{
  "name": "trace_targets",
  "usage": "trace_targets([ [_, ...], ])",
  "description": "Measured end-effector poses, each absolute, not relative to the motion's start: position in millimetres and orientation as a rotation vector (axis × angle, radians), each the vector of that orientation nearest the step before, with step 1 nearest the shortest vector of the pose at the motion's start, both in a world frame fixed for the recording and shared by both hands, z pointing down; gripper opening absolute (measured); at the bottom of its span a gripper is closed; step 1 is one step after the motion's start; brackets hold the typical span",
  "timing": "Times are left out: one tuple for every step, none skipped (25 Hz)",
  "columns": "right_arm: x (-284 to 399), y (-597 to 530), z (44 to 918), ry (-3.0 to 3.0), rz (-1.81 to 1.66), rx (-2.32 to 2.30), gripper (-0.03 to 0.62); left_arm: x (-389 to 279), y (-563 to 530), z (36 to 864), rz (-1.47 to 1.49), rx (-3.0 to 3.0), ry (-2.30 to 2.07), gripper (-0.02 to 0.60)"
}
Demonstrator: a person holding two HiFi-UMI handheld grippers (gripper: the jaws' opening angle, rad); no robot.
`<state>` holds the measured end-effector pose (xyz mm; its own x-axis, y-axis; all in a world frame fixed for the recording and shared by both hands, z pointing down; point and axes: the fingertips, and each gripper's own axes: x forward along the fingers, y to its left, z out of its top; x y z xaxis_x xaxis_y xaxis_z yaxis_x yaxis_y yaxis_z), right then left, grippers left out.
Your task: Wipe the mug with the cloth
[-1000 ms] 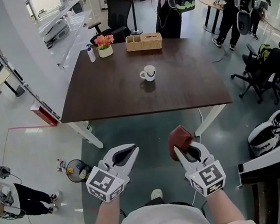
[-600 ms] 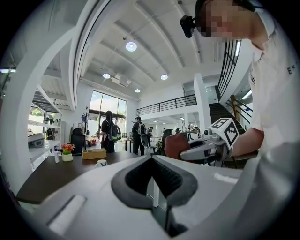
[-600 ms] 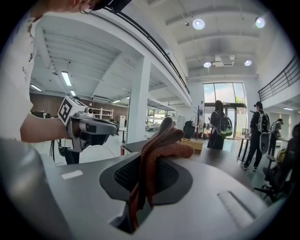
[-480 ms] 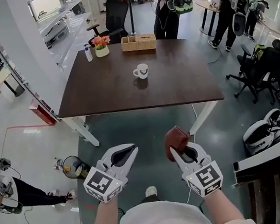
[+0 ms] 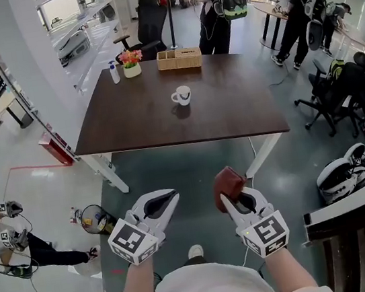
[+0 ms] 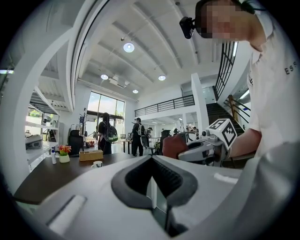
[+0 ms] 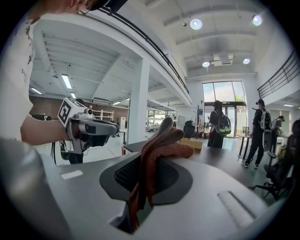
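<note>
A white mug [image 5: 180,95] stands near the middle of a dark brown table [image 5: 132,125], far ahead of both grippers. My right gripper [image 5: 234,197] is shut on a rust-brown cloth [image 5: 227,183], which bunches up above its jaws. In the right gripper view the cloth [image 7: 161,145] fills the gap between the jaws. My left gripper [image 5: 165,200] is held beside it at the same height, shut with nothing in it. The left gripper view shows the mug [image 6: 97,164] small and distant, and the cloth [image 6: 174,145] to the right. Both grippers hover over the floor, short of the table.
A wicker basket [image 5: 179,58], a flower pot [image 5: 131,64] and a spray bottle [image 5: 114,72] stand along the table's far edge. A black chair [image 5: 149,16] is behind it. People stand at the back right. Office chairs [image 5: 337,88] are on the right, a bin [image 5: 98,220] on the floor at left.
The table and mug have slid slightly left in the head view as the viewpoint shifted. Both grippers keep the same pose, the cloth still held in the right one.
</note>
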<state>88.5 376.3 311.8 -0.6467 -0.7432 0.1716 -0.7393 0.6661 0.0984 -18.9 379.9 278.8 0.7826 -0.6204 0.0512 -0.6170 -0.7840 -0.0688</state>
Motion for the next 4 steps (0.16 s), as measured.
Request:
trace_targets([
  [89.3,376.3,312.0,-2.684,-0.029,1.206,0.077,-18.7,379.5,279.2,-0.112,-2.921,1.017,0.006],
  [89.7,376.3,312.6,-2.684,-0.028,1.203,0.077,-18.6,379.1,279.7,-0.114,-2.922,1.019,0.006],
  [90.1,376.4,313.3,-2.683,-0.027,1.2,0.077,-18.6,378.6,280.3,-0.117,-2.923,1.021,0.006],
  [90.3,376.5,314.2,-2.682,-0.026,1.196,0.077,-18.6,378.1,280.9,-0.12,-2.923,1.022,0.006],
])
